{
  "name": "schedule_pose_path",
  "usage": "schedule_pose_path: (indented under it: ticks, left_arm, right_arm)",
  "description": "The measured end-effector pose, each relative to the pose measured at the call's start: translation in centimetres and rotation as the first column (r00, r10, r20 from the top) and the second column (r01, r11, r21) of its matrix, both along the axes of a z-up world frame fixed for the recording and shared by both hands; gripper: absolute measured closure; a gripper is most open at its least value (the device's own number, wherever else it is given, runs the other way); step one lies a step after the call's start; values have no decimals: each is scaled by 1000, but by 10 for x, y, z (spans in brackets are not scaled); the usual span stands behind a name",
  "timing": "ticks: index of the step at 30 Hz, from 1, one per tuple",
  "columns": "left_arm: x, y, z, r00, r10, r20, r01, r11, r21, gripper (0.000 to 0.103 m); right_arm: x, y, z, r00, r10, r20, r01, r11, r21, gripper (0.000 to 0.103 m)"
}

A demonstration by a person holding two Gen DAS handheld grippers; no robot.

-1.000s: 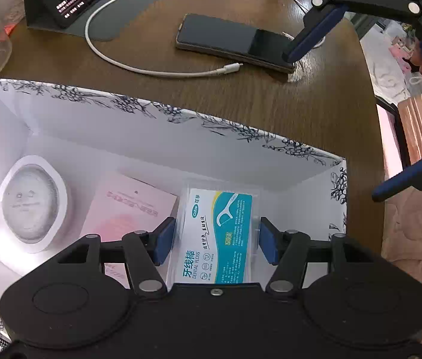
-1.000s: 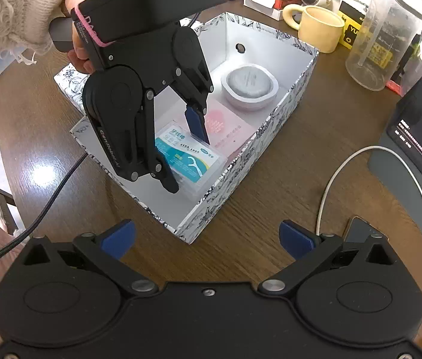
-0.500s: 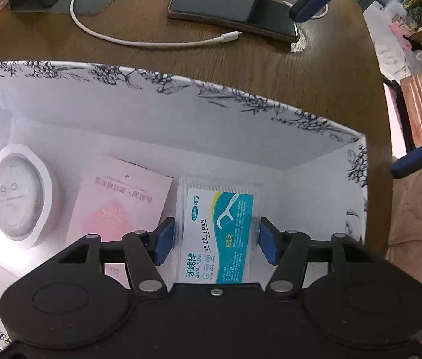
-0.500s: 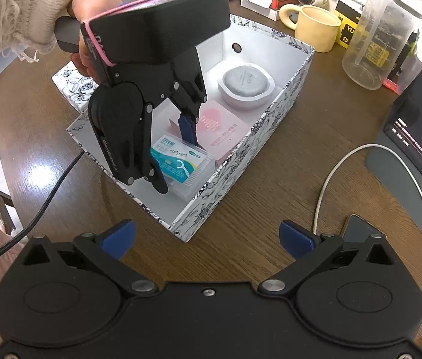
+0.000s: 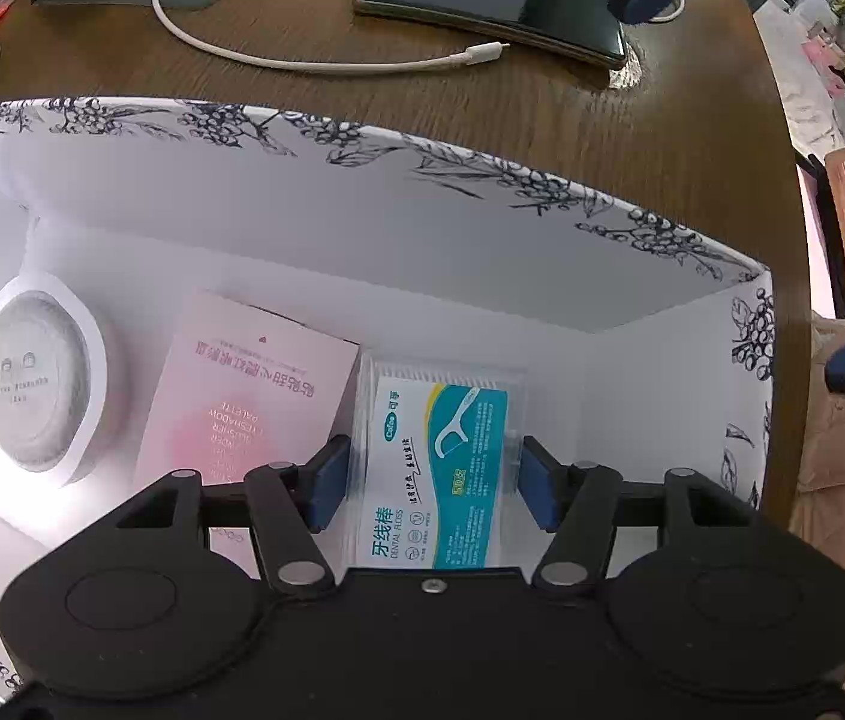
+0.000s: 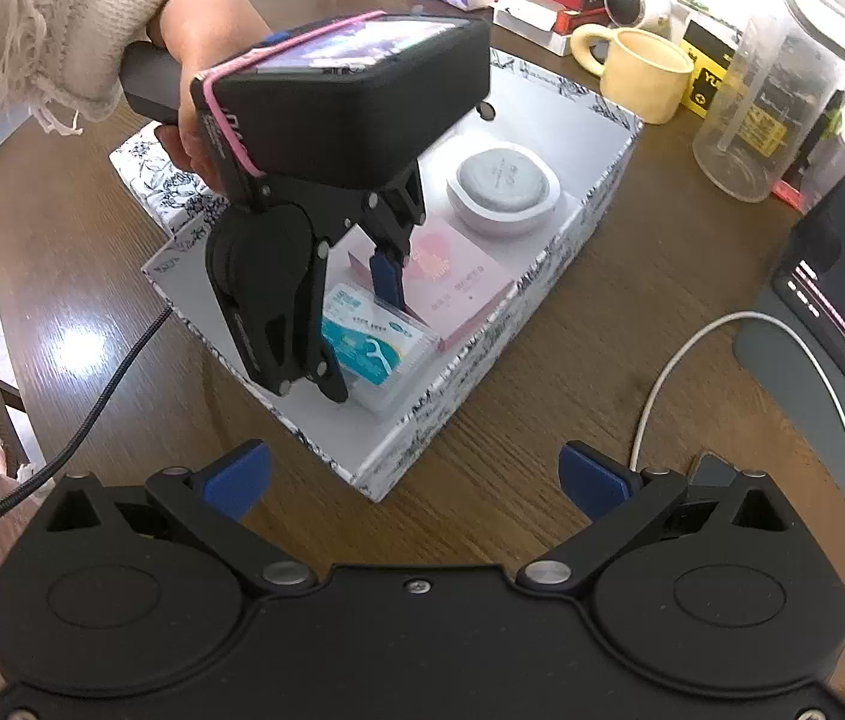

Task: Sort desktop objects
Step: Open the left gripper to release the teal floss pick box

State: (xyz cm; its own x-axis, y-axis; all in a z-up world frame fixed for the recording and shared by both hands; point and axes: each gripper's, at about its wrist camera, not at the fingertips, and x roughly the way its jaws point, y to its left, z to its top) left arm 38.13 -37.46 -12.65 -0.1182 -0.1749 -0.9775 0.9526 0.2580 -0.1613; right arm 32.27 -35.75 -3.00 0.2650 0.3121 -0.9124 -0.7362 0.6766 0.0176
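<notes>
Floss box going into the patterned storage box, in your left hand-held gripper's grasp

Your left hand-held gripper (image 5: 433, 483) has its blue pads closed against both sides of the dental floss box (image 5: 439, 468), low inside the floral storage box (image 5: 482, 180); whether it touches the bottom, I cannot tell. Just left of the pads lie a pink palette carton (image 5: 248, 396) and, further left, a round white case (image 5: 32, 387), both already boxed. Ahead, on the desk (image 5: 692, 138), a phone (image 5: 491, 0) and white cable (image 5: 326, 63) lie outside. Your right hand-held gripper (image 6: 416, 471) hangs wide open, empty. Readable: "DENTAL FLOSS", "PALETTE".
</notes>
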Motion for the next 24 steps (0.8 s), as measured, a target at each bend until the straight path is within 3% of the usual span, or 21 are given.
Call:
schedule_pose_path:
  ticks: [11, 13, 14, 15, 19, 24]
  left_arm:
    - [-1, 2, 15, 996, 70, 51, -70, 997, -14, 28]
    - [-1, 4, 21, 994, 86, 65, -85, 996, -26, 18]
    - [-1, 7, 28, 992, 103, 67, -100, 994, -54, 5]
    - [-1, 11, 36, 991, 123, 60, -118, 989, -90, 2]
    - [-8, 26, 67, 983, 182, 27, -174, 967, -189, 1]
    - [-37, 43, 95, 957, 258, 130, -212, 934, -288, 0]
  right_arm:
    - [-4, 12, 2, 1000, 19, 11, -19, 1000, -14, 0]
    - [-6, 13, 4, 1000, 16, 13, -15, 1000, -13, 0]
    - [-7, 14, 4, 1000, 14, 15, -14, 1000, -13, 0]
    - [-8, 14, 5, 1000, 12, 16, -12, 1000, -12, 0]
    - [-11, 16, 7, 1000, 6, 21, -5, 1000, -11, 0]
    - [-18, 20, 12, 999, -19, 28, 19, 1000, -1, 0]
